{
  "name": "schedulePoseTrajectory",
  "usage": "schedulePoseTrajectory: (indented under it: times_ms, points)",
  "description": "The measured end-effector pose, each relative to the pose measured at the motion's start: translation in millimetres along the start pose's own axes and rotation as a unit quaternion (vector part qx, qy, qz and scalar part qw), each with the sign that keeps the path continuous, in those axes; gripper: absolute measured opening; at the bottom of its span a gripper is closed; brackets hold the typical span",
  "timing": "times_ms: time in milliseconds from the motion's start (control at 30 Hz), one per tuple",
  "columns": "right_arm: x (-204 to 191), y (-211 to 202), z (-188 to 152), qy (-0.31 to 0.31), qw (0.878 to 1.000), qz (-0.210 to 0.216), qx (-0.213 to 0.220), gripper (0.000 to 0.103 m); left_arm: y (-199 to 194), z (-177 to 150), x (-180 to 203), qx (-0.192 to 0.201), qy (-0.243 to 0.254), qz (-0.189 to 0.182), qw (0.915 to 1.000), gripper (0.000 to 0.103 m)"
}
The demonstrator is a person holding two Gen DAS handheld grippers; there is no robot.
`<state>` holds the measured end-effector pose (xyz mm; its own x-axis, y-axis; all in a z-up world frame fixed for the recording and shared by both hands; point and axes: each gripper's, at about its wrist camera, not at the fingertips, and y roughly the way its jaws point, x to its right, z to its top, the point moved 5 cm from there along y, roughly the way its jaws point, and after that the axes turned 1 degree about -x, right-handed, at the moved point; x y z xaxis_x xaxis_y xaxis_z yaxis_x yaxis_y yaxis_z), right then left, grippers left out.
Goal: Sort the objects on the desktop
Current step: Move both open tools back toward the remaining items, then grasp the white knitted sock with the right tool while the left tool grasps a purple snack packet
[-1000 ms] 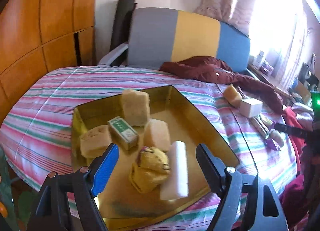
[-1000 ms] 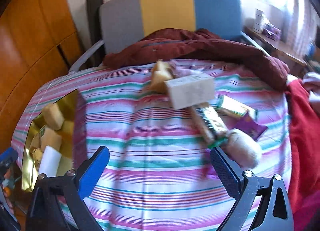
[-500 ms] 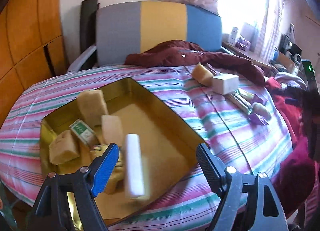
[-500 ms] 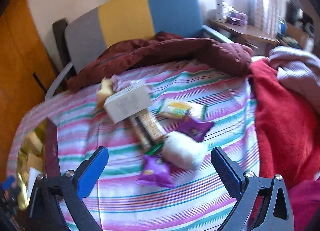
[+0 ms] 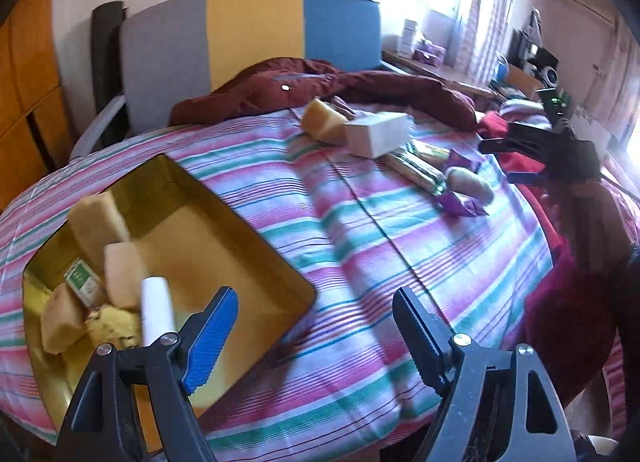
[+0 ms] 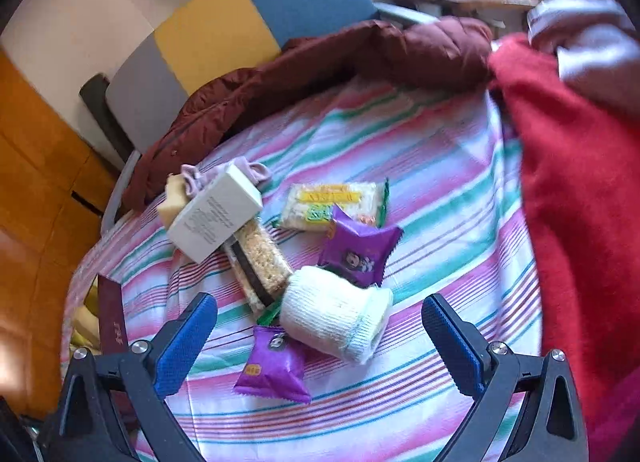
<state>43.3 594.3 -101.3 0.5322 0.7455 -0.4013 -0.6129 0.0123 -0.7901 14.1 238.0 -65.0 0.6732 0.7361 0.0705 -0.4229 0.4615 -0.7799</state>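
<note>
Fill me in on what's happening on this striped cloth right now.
A person is sorting odds and ends with a handheld gripper in each hand. The gold tray already holds sponges and a small green box. Both grippers are open and empty: the left gripper hovers by the tray's near corner, while the right gripper is lined up on the rolled white sock in the pile of snack packets and a white box.

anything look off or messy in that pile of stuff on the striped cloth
Nothing looks spilled or damaged, but the pile is untidy: the white box rests tilted on the cracker bar, and the white rolled sock overlaps a purple packet. Both grippers are open and empty.
</note>
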Motion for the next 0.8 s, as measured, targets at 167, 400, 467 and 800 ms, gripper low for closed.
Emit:
schedulePoseTrajectory:
  times_ms: [167, 400, 467, 800]
  points:
    - [13, 12, 0, 0.027, 0.999, 0.000, -0.018, 0.103, 15, 9, 22, -0.011, 0.016, -0.021, 0.9996, 0.081]
    - [-2, 29, -3, -0.013, 0.999, -0.019, -0.044, 0.103, 41, 22, 53, -0.028, 0.035, -0.050, 0.9977, 0.081]
    - [-4, 35, -5, -0.026, 0.998, -0.038, -0.051, 0.102, 46, 24, 60, -0.031, 0.042, -0.053, 0.9972, 0.081]
    - [-2, 46, -9, -0.041, 0.995, -0.049, -0.076, 0.073, 75, 28, 86, -0.064, 0.047, -0.089, 0.9929, 0.081]
